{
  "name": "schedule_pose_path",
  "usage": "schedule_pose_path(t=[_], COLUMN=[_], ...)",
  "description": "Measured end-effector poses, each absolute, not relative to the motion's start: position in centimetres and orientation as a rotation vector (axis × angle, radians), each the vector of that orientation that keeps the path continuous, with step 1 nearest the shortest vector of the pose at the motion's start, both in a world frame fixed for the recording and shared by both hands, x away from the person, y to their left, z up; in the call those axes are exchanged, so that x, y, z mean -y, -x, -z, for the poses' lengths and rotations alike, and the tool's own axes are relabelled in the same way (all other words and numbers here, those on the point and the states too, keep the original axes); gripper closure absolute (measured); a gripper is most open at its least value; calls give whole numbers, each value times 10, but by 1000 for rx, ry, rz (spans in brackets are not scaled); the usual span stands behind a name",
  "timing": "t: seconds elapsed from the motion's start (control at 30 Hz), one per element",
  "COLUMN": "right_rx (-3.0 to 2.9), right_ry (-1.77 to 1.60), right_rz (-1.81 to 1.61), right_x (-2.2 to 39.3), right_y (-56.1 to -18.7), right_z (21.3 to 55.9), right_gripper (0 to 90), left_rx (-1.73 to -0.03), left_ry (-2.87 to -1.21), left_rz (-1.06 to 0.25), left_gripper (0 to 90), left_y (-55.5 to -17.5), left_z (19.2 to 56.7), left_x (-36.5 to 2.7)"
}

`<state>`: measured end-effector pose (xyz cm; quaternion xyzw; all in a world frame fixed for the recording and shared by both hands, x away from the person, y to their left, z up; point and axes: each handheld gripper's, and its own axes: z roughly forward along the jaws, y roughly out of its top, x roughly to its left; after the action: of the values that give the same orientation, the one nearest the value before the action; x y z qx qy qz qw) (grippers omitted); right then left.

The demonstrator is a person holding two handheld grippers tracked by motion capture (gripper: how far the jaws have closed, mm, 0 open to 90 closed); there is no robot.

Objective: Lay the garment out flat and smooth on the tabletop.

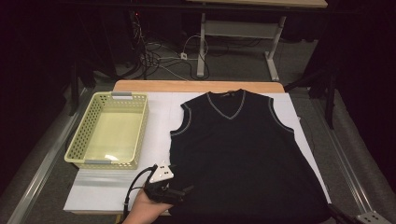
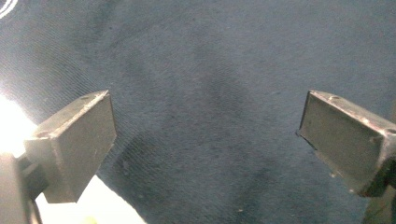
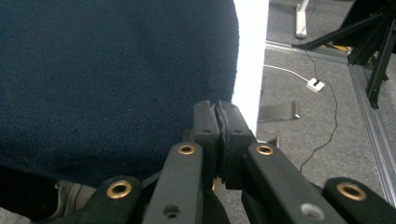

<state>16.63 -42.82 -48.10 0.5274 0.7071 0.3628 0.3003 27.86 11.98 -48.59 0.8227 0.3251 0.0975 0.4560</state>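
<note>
We find the right gripper [image 3: 219, 126] clamped on the vest [image 1: 243, 154] hem at the table's [image 1: 159, 112] near-right corner; left gripper [image 2: 205, 140] gapes over the near-left hem, and must close next.

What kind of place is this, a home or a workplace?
Probably a lab or workshop set up for recording: a worktable on a metal-framed stand, loose cables on grey carpet, and a desk frame behind.

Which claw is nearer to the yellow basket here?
Left. The left claw sits at the vest's near-left hem corner, just below and right of the yellow basket. The right claw is pinched shut at the vest's opposite bottom corner, across the table.
</note>
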Motion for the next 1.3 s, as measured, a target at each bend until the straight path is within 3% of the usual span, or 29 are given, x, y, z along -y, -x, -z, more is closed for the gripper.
schedule_pose_path(t=[0.13,0.23,0.3,0.43,0.57,0.77,0.97,1.3], right_rx=[-1893,-1892,-1882,-1895,-1903,-1914,-1943,-1981], right_ry=[-1407,-1399,-1403,-1380,-1370,-1361,-1336,-1285], right_rz=[-964,-982,-1016,-1048,-1061,-1069,-1084,-1108], right_x=[429,426,426,422,417,407,399,381], right_y=[-165,-167,-169,-175,-185,-195,-201,-211], right_z=[484,482,479,474,473,474,474,471], right_gripper=[875,779,710,676,660,679,670,659], left_rx=[-859,-925,-955,-1056,-1023,-962,-937,-988], left_ry=[-2077,-2087,-2095,-2112,-2149,-2106,-2164,-2098], left_rz=[-260,-242,-223,-245,-292,-265,-315,-368], left_gripper=[39,69,150,283,412,813,847,846], left_y=[-280,-281,-280,-274,-263,-253,-246,-215], left_z=[486,488,489,491,491,496,490,482], left_x=[-120,-127,-132,-139,-136,-130,-135,-182])
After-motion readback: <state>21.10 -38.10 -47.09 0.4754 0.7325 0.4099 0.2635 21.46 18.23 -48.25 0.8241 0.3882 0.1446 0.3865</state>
